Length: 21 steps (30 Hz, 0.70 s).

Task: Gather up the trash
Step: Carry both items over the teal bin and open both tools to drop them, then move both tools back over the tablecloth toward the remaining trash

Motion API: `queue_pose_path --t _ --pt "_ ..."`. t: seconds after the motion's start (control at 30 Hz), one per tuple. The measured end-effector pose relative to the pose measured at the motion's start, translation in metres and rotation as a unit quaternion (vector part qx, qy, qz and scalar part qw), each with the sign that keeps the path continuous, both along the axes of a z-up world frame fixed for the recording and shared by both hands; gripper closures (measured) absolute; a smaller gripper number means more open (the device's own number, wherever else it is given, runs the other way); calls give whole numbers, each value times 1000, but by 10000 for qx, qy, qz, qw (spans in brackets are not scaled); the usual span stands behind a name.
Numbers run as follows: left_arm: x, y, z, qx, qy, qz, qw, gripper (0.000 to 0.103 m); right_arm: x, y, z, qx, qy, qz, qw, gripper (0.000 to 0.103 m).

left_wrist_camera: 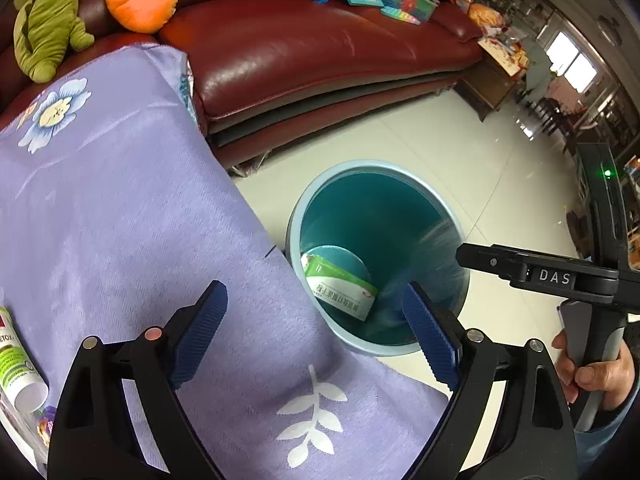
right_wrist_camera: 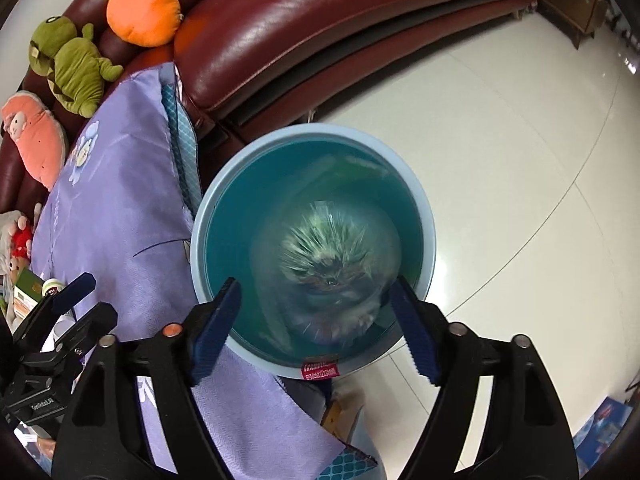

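A light blue trash bin [left_wrist_camera: 316,200] stands on the floor beside the purple-covered table [left_wrist_camera: 120,200]; it also shows in the right wrist view [right_wrist_camera: 224,184]. A green and white box [left_wrist_camera: 340,284] lies inside. My right gripper [right_wrist_camera: 316,320] is open over the bin, and a blurred clear plastic item [right_wrist_camera: 328,264] is falling into it; the same blur shows in the left wrist view [left_wrist_camera: 436,248]. My left gripper [left_wrist_camera: 320,328] is open and empty over the table's edge. The right gripper's body [left_wrist_camera: 560,276] is at the right.
A white and green tube [left_wrist_camera: 16,364] lies at the table's left edge. Small boxes and a bottle [right_wrist_camera: 36,288] sit on the table's far left. A dark red sofa [left_wrist_camera: 300,48] with plush toys [right_wrist_camera: 76,68] stands behind. White tile floor [right_wrist_camera: 520,160] surrounds the bin.
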<state>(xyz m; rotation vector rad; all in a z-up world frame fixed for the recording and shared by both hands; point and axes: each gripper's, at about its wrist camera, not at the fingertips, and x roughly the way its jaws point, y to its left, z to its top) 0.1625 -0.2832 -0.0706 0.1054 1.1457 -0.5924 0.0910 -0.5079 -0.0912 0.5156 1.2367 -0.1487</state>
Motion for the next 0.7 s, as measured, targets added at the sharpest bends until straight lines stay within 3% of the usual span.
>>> queue_pose_path --t 0.33,0.7 --pt "-6 20 -2 -65 83 140 9998 13 -2 7 3 -117 102 -87 9998 24" --pt "-20 65 5 -160 36 419 9990 13 -4 44 23 -219 36 205 9995 21"
